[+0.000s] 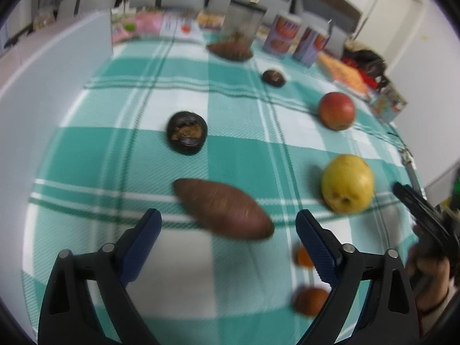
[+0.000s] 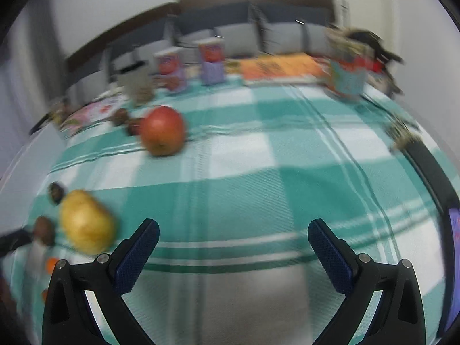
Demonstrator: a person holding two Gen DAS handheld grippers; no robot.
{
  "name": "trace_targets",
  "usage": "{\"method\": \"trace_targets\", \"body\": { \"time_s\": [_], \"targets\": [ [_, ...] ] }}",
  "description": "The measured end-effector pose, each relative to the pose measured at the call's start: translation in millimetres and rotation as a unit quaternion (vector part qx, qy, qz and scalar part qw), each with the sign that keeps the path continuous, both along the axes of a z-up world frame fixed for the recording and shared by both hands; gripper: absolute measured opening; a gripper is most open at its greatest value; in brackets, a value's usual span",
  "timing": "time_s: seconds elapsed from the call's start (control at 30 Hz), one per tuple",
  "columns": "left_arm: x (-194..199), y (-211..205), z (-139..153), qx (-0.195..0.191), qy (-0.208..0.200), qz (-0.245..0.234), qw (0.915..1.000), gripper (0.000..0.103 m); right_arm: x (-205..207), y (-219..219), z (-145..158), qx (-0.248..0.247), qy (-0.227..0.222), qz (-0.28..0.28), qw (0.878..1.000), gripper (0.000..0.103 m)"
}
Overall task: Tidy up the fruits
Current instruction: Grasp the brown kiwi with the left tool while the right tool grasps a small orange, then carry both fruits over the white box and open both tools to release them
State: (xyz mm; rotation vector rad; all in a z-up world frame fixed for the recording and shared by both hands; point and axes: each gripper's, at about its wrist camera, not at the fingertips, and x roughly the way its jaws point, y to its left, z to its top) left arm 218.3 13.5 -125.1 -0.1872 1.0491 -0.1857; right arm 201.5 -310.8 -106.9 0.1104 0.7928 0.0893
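Observation:
On the green-and-white checked cloth (image 1: 95,155) lies a brown sweet potato (image 1: 224,210). My left gripper (image 1: 228,214) stands open over its near end, and its pads do not touch it. Further off are a dark round fruit (image 1: 187,136), a second dark one (image 1: 273,78), a red apple (image 1: 337,110) and a yellow fruit (image 1: 347,183). Two small orange fruits (image 1: 312,300) lie by the right finger. My right gripper (image 2: 233,224) is open over bare cloth, with the yellow fruit (image 2: 86,225) to its left and the red apple (image 2: 162,134) beyond.
Another sweet potato (image 1: 229,50) lies at the back before a clear container (image 1: 243,18). Printed cartons (image 1: 284,36), flat packets (image 1: 149,24) and an orange book (image 1: 345,74) line the far edge. A hand (image 1: 428,267) holds the other gripper at the right. Grey chairs stand behind.

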Motion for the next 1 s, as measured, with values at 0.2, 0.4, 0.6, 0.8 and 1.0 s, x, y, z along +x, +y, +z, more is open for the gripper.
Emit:
{"method": "trace_targets", "body": {
  "time_s": [0.2,0.4,0.6,0.8,1.0],
  "targets": [
    [8,-11,-13,0.035,0.015,0.008,0.9992,0.055,10,64,20,-0.017,0.04,0.166,0.985,0.102],
    [-17,23,10,0.013,0.0,0.008,0.9999,0.04,-7,100,12,0.051,0.165,0.234,0.957,0.082],
    [-41,49,24,0.021,-0.014,0.011,0.9996,0.04,-6,172,-26,0.016,0.191,0.218,0.957,0.059],
    [-63,72,31,0.01,-0.027,0.025,0.9993,0.04,1,183,-25,0.002,0.19,0.19,0.963,0.03],
    [-101,133,105,-0.088,-0.084,0.063,0.9906,0.04,-4,205,47,0.049,0.15,0.234,0.959,0.03]
  ]
}}
